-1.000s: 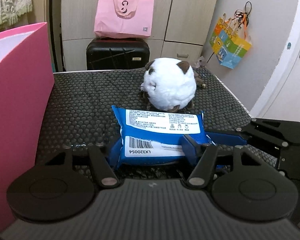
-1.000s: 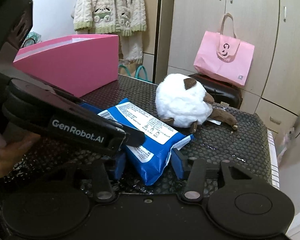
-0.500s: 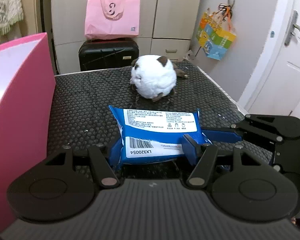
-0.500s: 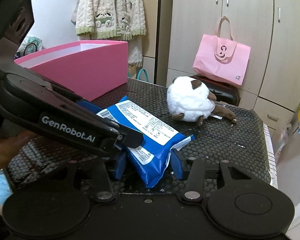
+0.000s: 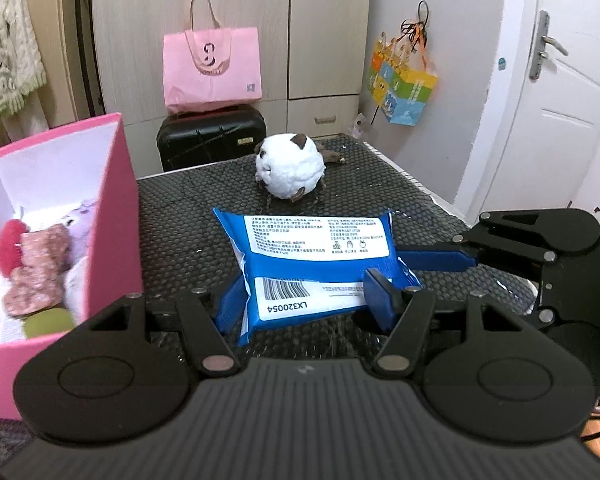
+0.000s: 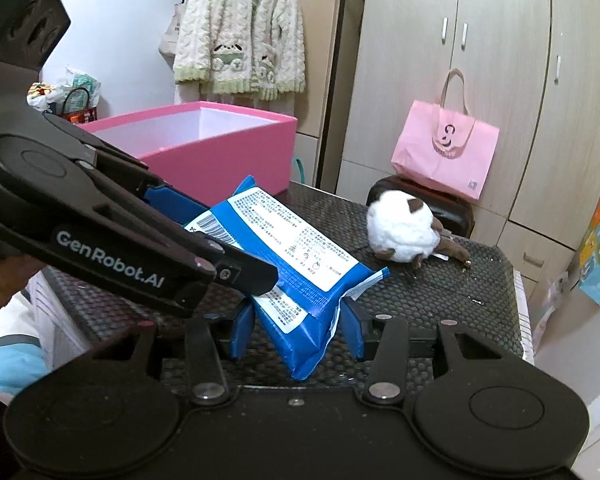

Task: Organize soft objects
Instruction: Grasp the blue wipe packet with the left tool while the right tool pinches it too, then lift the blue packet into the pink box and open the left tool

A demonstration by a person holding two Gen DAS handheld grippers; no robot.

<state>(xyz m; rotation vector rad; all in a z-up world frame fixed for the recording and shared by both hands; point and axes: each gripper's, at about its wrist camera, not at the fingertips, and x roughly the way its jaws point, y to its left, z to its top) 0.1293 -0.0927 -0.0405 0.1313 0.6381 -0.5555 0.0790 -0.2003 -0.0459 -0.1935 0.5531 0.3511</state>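
Left wrist view: the left gripper (image 5: pixel 306 300) is clamped on the near end of a blue wipes pack (image 5: pixel 316 256), its blue pads pressed against both sides. The right gripper (image 6: pixel 296 334) pinches the pack's other end, also partly closed on it, so the pack hangs between the two, lifted clear of the table (image 5: pixel 180 216). That surface is black with a bumpy honeycomb texture. Far along it sits a round white plush toy (image 5: pixel 290 168) with brown ears, well apart from the pack. At the left stands an open pink box (image 5: pixel 116 208) with a white inside, already holding several soft toys (image 5: pixel 40 264) in red, pink, lilac and green. Beyond the table's far edge a black suitcase (image 5: pixel 212 140) carries a pink tote bag (image 5: pixel 212 68), backed by pale wood cupboards (image 5: pixel 236 20). On the right a colourful bag (image 5: pixel 404 84) hangs on the wall beside a white door (image 5: pixel 560 100). From the right wrist view, a cream knitted cardigan (image 6: pixel 240 32) hangs behind the box.
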